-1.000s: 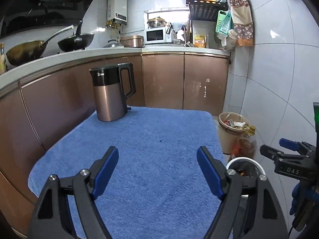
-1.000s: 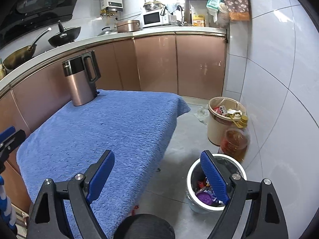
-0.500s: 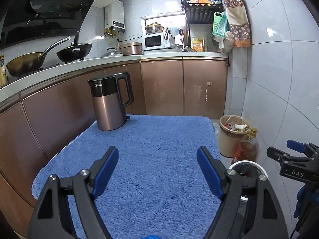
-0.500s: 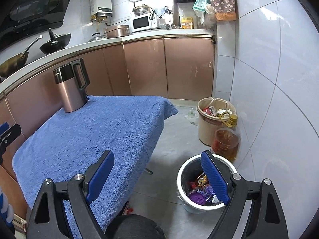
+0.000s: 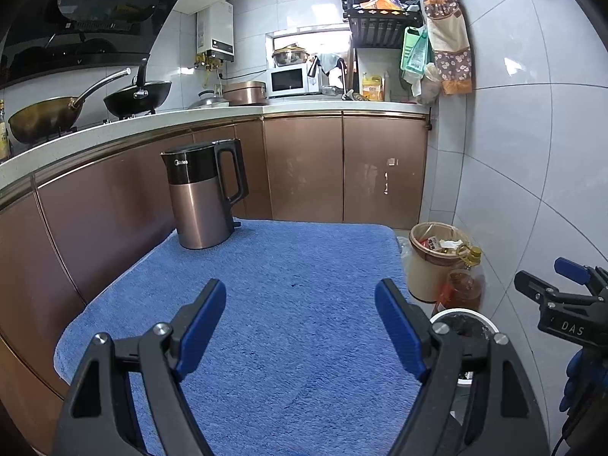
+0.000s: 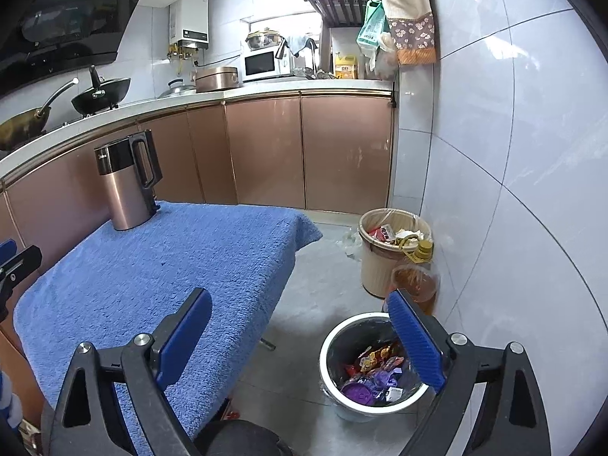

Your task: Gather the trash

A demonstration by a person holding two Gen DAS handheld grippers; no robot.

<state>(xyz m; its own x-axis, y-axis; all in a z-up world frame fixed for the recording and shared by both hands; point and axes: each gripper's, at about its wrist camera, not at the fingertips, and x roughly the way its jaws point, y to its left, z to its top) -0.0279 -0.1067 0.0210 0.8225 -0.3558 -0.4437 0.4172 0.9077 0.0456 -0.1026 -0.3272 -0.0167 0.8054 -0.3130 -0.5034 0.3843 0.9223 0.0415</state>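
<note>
With no loose rubbish visible on the blue terry-cloth table cover (image 5: pixel 288 304), the collecting looks close to done: the wrappers sit in the small white-rimmed bin lined with a dark bag (image 6: pixel 374 366) at the lower right of the right wrist view, on the grey floor beside the table. That bin stands close to the table edge, probably so that trash can be dropped straight off the side. A copper-and-black electric kettle (image 5: pixel 203 197) stands upright at the far left of the cloth, clear of the working area. Behind the small bin, a beige waste basket (image 6: pixel 383 262) and an amber bottle of oil (image 6: pixel 416 283) stand against the white tiled wall.

The right gripper (image 6: pixel 300 338) hangs over the table's edge and the bin, its blue-padded jaws widening, nothing between them. The left gripper (image 5: pixel 300 326) points along the cloth, its fingers spread wide and empty, touching nothing.
</note>
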